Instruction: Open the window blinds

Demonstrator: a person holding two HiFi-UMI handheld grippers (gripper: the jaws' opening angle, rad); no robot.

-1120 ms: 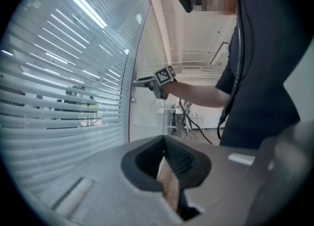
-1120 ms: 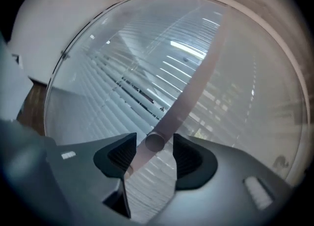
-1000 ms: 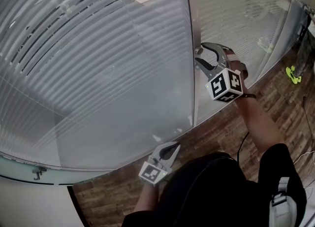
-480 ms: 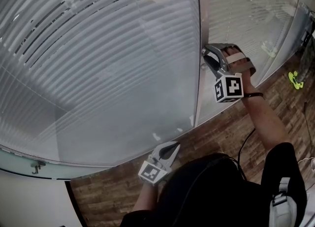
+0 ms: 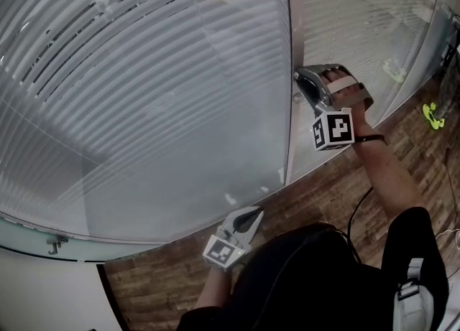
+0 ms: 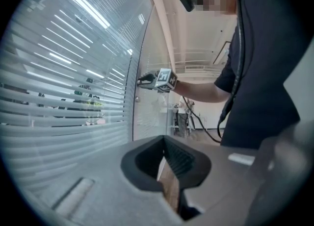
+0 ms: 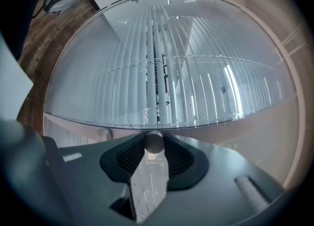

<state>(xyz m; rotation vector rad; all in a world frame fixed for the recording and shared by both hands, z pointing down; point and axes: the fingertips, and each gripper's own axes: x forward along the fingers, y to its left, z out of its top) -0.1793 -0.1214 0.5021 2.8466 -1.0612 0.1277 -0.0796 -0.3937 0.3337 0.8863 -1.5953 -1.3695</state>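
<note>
Slatted blinds hang behind the curved glass, and their slats are tilted nearly closed. A small round knob sits on the metal frame post between two panes. My right gripper is at that post. Its jaws have just been closing and now press on the knob from both sides, as the right gripper view shows. My left gripper hangs low near the bottom of the glass, shut and with nothing in it; the left gripper view confirms this.
Wooden floor runs along the foot of the glass wall. A yellow-green object lies on the floor at far right. A small metal hook sticks out at lower left. The person's dark torso fills the bottom of the head view.
My right gripper has rolled at the post, turning its marker cube, and its jaws have narrowed from wide open to gripping the knob. The left gripper has stayed still.
</note>
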